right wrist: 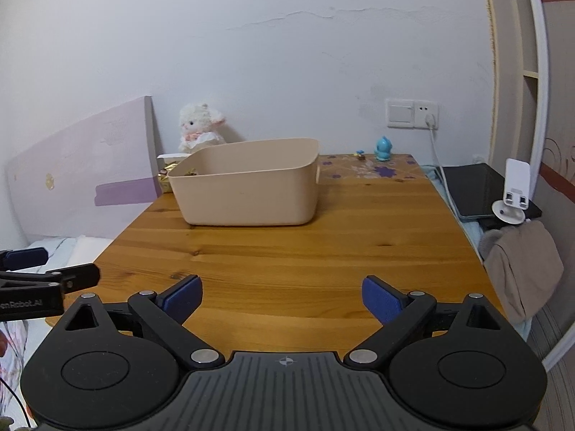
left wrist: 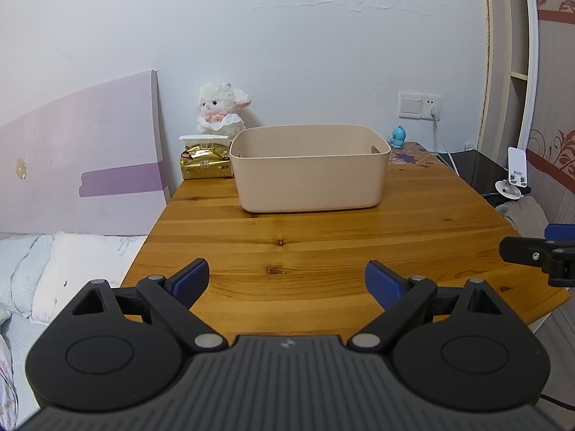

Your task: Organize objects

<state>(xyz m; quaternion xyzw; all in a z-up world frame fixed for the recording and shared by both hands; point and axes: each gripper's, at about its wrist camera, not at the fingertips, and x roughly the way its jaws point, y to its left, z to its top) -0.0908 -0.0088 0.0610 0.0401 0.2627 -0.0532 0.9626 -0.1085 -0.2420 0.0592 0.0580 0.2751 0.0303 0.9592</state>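
A beige plastic bin [left wrist: 309,168] stands at the far middle of the wooden table [left wrist: 323,251]; it also shows in the right wrist view [right wrist: 248,186]. A gold packet [left wrist: 205,165] lies left of the bin, a white plush lamb [left wrist: 219,109] behind it. A small blue figure [left wrist: 398,136] stands at the far right of the table, also in the right wrist view [right wrist: 383,149]. My left gripper [left wrist: 286,282] is open and empty over the near table edge. My right gripper [right wrist: 282,300] is open and empty beside it, well short of the bin.
A bed with a pillow [left wrist: 72,265] and a pink headboard [left wrist: 79,158] lie left of the table. A dark tablet [right wrist: 481,190], a white stand [right wrist: 514,197] and cloth [right wrist: 517,265] sit to the right. A cable [right wrist: 436,158] hangs from the wall socket.
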